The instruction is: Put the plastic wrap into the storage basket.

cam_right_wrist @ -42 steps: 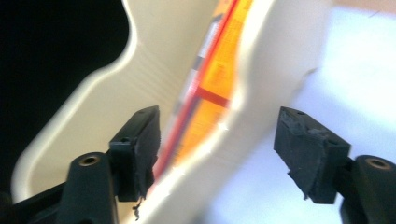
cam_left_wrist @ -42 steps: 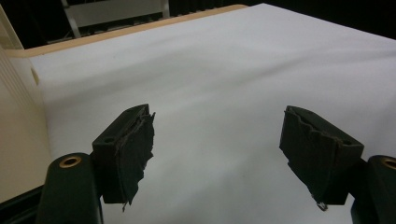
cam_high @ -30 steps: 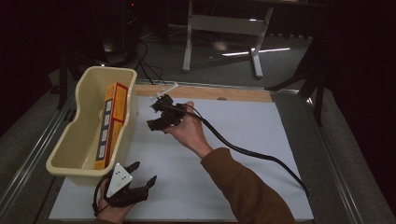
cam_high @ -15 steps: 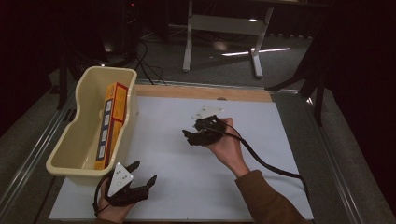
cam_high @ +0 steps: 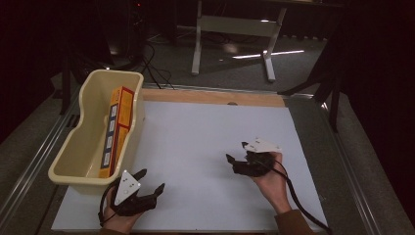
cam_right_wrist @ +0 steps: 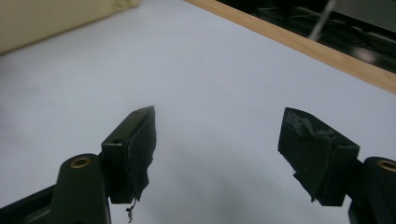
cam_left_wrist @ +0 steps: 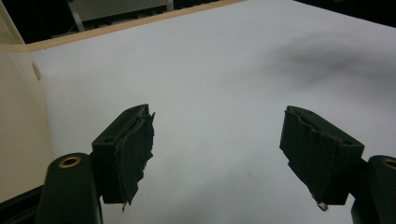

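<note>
Plainly, the thing your work turns on is the orange box, which stands on edge inside the cream tub at the left of the white surface, leaning against the tub's right wall with its upper end poking above the rim. It looks like a thin cardboard carton, so expect it to be light and fairly stiff along its edges but easy to dent across its broad faces; the printed card is probably smooth and may slide between the pads if you pinch lightly. The best hold is likely across its narrow thickness near the exposed upper end, where the tub wall does not crowd you. Its side carries a white strip with small dark panels, and the print is too small to read; no brand can be made out. Your left tongs rest low at the near edge of the surface, just beside the tub's near corner, with the jaws standing well apart and nothing between them, as the left gripper view confirms. Your right tongs are out over the bare surface, well apart from the tub; their jaws have just been opening and stand wide in the right gripper view, with only white surface showing between them.
</note>
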